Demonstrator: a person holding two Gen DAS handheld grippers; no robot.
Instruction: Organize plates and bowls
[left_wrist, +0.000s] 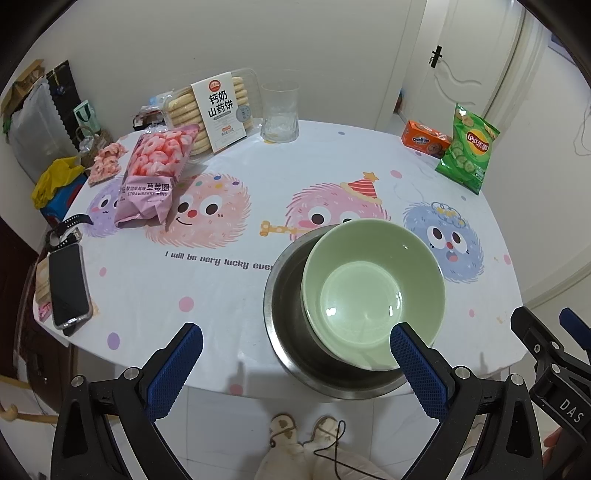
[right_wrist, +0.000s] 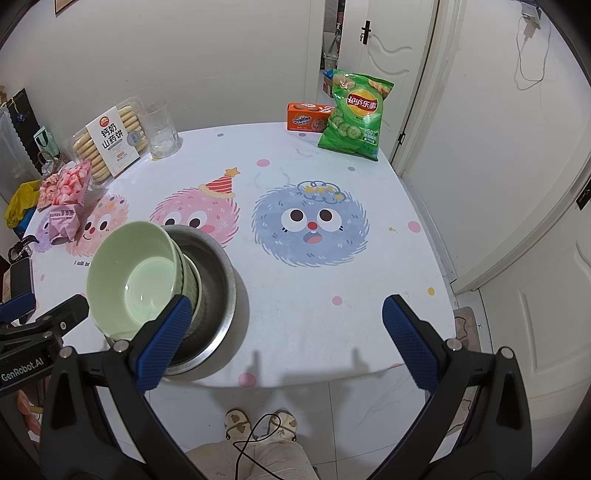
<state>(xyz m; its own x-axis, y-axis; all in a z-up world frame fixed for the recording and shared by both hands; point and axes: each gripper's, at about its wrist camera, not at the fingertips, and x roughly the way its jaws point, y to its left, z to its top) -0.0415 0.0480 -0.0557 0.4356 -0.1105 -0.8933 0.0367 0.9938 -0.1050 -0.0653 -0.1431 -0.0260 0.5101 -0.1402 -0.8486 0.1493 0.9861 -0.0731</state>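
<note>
- The green bowl (left_wrist: 373, 291) sits tilted inside a metal bowl (left_wrist: 284, 306) at the near edge of the table (left_wrist: 229, 295), leaning toward the person.
- Only the right wrist view shows that the green bowl (right_wrist: 133, 280) is the top of a nested stack: a second ribbed green rim (right_wrist: 192, 284) pokes out under it, inside the steel bowl (right_wrist: 218, 295).
- Only the left wrist view shows the phone (left_wrist: 68, 288) lying flat left of the metal bowl, with a watch (left_wrist: 72, 225) beyond it.
- The left gripper (left_wrist: 295, 343) gapes wide and holds nothing; its right fingertip overlaps the green bowl's near rim in the picture, contact unclear.
- The right gripper (right_wrist: 288, 314) is also spread wide and bare, its left finger in front of the stack, the other over bare cloth.
- Green bowls are glossy and smooth inside; the metal bowl is dull brushed steel, round and wider.
- Finger pads (right_wrist: 166, 347) are blue with a fine diamond knurl.
- Beyond the metal bowl: a ribbed clear glass (left_wrist: 279, 112), a biscuit tray (left_wrist: 218, 110), a pink snack bag (left_wrist: 155, 173), a green chip bag (right_wrist: 354, 114) and an orange box (right_wrist: 306, 117).
</note>
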